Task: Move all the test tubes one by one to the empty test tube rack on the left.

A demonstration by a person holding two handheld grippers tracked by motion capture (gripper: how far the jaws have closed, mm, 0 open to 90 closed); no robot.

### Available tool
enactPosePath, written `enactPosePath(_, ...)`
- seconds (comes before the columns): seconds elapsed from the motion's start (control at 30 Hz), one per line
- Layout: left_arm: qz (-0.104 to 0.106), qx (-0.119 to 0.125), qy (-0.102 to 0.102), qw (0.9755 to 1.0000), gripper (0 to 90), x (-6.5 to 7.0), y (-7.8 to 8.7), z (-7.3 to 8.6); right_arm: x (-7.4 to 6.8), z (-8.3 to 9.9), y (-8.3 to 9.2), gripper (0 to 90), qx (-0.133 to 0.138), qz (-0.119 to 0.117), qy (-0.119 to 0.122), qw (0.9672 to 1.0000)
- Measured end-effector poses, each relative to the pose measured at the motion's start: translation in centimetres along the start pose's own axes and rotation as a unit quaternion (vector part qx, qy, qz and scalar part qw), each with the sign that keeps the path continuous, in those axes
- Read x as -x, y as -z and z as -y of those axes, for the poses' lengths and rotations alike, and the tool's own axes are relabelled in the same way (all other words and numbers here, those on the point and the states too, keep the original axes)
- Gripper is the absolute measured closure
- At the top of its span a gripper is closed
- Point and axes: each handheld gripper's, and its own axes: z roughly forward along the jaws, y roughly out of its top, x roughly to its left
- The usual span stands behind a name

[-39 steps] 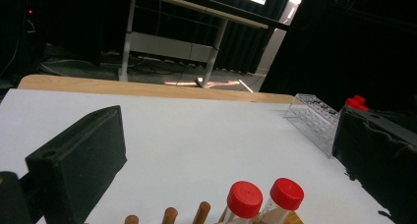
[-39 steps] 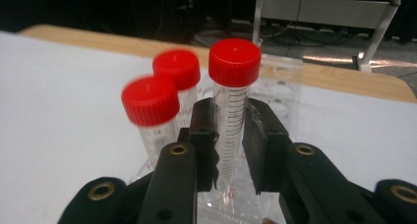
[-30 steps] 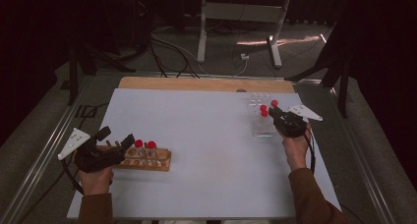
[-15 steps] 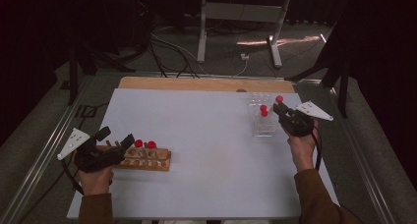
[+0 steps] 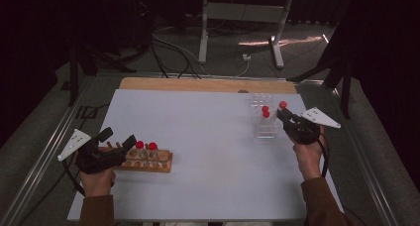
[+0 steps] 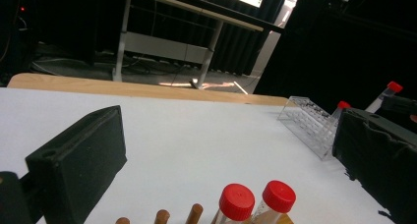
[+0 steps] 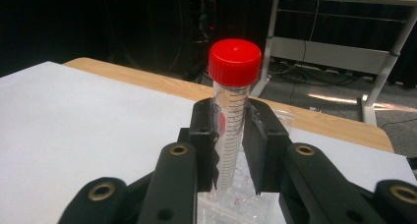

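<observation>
My right gripper [image 5: 284, 116] [image 7: 230, 135] is shut on a clear graduated tube with a red cap [image 7: 234, 62] [image 5: 283, 105]. It holds the tube upright, just right of the clear plastic rack [image 5: 265, 129] [image 6: 307, 118]. Two more red-capped tubes [image 5: 265, 111] stand in that rack. At the near left, a wooden rack [image 5: 148, 161] carries two red-capped tubes [image 5: 146, 145] [image 6: 255, 200] and bare pegs [image 6: 162, 216]. My left gripper [image 5: 119, 138] [image 6: 226, 135] is open, its jaws wide apart on either side of the wooden rack's left end.
The white tabletop [image 5: 198, 137] has a wooden strip [image 5: 198, 84] along its far edge and metal rails at the sides. Beyond it, a desk frame [image 5: 237, 18] and cables [image 5: 168, 42] sit on the dark floor.
My right gripper has lifted its tube up out of the clear rack and carried it a little to the right. The left gripper has stayed where it was.
</observation>
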Motion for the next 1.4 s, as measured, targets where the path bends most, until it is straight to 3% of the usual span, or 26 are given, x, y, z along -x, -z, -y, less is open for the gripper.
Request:
enactPosePath(0.37, 0.002, -0.003, -0.014, 0.9999, 0.6, 0.9, -0.3, -0.2, -1.3, 1.1, 1.3, 74.7, 0.0, -0.019, 0.0, 0.9998)
enactPosePath(0.67, 0.036, -0.011, -0.052, 0.9979, 0.5, 4.5, -1.9, -1.2, -2.1, 1.4, 2.0, 74.7, -0.001, -0.037, -0.007, 0.9993)
enactPosePath(0.83, 0.053, -0.016, -0.067, 0.9962, 0.6, 6.4, -2.9, -1.5, -3.0, 1.7, 2.2, 74.7, -0.003, -0.058, -0.011, 0.9982)
enactPosePath(1.0, 0.07, -0.031, -0.078, 0.994, 0.6, 8.3, -4.3, -1.8, -3.9, 1.7, 2.3, 74.7, -0.005, -0.077, -0.014, 0.9969)
enactPosePath(1.27, 0.108, -0.061, -0.098, 0.9874, 1.1, 11.5, -7.0, -2.2, -5.2, 1.8, 2.0, 74.7, -0.01, -0.099, -0.006, 0.995)
enactPosePath(1.4, 0.126, -0.062, -0.093, 0.9857, 2.2, 12.7, -8.2, -1.9, -5.9, 1.8, 1.8, 74.7, -0.015, -0.108, 0.002, 0.994)
